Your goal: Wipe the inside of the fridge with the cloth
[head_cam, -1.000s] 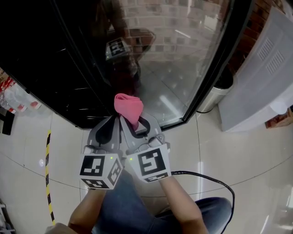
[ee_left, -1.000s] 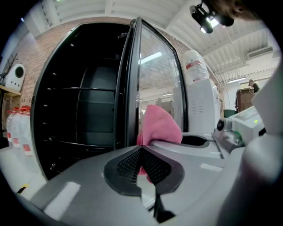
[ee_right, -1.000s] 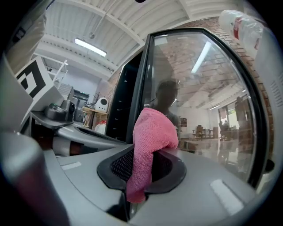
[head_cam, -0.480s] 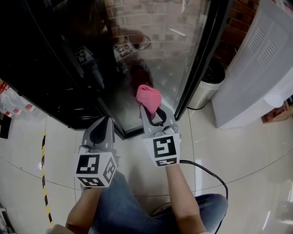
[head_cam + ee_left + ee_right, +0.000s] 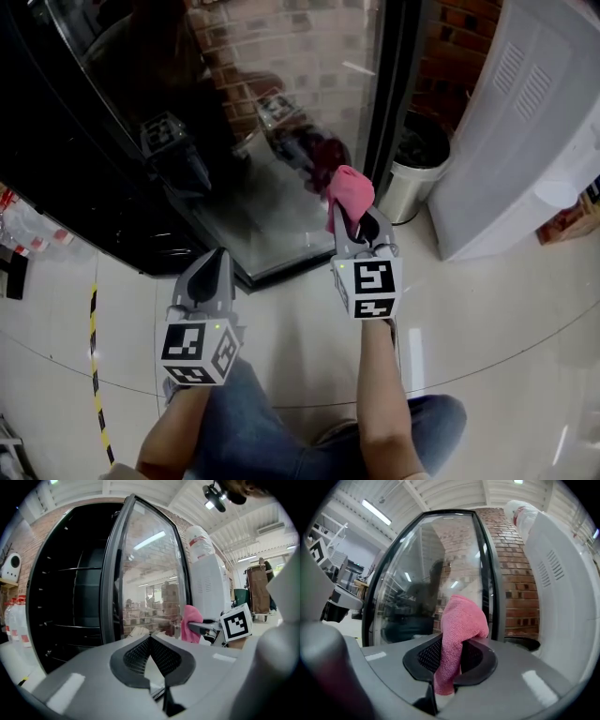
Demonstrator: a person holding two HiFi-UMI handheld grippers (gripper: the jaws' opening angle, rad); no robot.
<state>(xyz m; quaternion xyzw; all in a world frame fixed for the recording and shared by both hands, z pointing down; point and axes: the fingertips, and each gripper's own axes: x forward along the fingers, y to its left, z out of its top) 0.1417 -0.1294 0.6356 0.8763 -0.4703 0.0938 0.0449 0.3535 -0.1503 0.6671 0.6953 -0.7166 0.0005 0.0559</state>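
Head view, looking steeply down: a person stands on a pale tiled floor (image 5: 281, 323) before a black fridge (image 5: 66, 159) whose glass door (image 5: 281, 103) stands swung open, leaving the dark shelved interior exposed at left. The right tool (image 5: 360, 221) is extended forward, its jaws closed on a pink cloth (image 5: 349, 191). The cloth is pinched low between the pads and bunches up above the fingertips in a rounded fold. Cloth and tool lie in front of the right-hand edge of the glass door, outside the fridge compartment and near a metal bin (image 5: 411, 183) with a dark liner. The left tool (image 5: 217, 255) is held lower and closer to the body, pointing toward the bottom of the door. In the left gripper view its jaws meet at the tips with nothing between them. To the right of the bin stands a white unit (image 5: 516, 122) against a brick wall (image 5: 459, 37). A strip of yellow-and-black tape (image 5: 95, 375) runs along the floor at lower left. The person's forearms and blue trousers (image 5: 262, 431) fill the bottom of the view.
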